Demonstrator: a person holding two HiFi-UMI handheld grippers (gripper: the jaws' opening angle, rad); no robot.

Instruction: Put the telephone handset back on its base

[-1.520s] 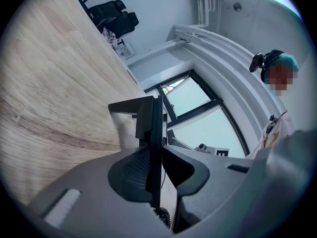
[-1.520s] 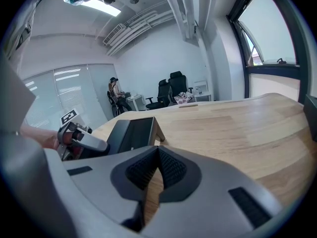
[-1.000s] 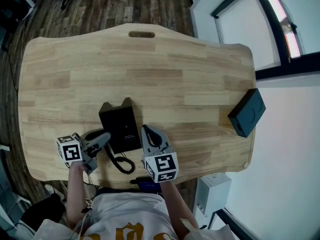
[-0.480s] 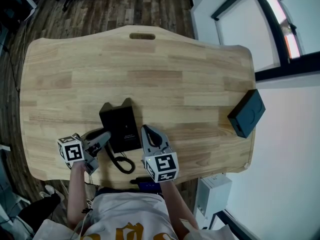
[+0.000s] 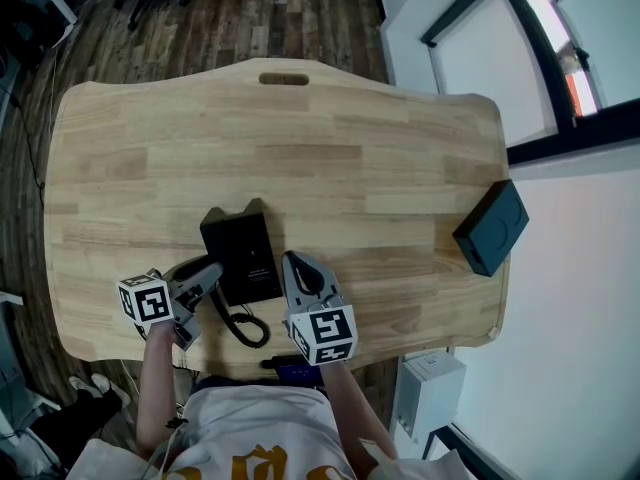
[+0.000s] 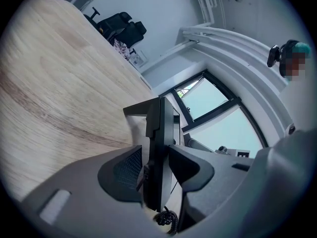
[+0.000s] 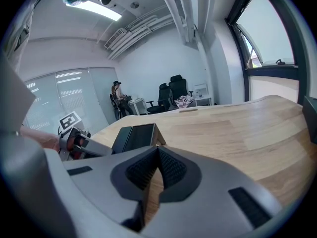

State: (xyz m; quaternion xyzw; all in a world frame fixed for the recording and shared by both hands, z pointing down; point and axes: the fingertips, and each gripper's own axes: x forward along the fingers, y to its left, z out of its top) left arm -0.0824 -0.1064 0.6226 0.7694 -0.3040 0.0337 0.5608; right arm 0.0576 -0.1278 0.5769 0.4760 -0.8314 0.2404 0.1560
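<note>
The left tongs [image 6: 156, 148] were opening, their jaws drawing away from the telephone handset [image 6: 154, 182], which stood between them, a sliver of gap showing on the table side. The right tongs [image 7: 157, 150] were closed on nothing, tips together, hovering just beside the right side of the phone base [image 5: 243, 253] without touching it.

From there outward: the handset lay against the left side of the base, mostly hidden under the left tongs when seen from above, and its coiled cord [image 5: 243, 326] looped out toward the near edge of the table [image 5: 400, 158]. The base sat close to that near edge, left of its middle. A black box [image 5: 490, 226] sat well apart at the right edge.

To my eye this was the letting-go step, with the handset apparently laid down on the base. Whether it was fully seated in its cradle I could not tell. The next move would call for drawing the left tongs straight back toward the near edge without snagging the cord or dragging the handset off.

The handset's long axis ran from the near edge toward the far edge, parallel to the base's long side and in line with the tongs' reach. Its cord end pointed back at the person, and it showed edge-on between the jaws.
</note>
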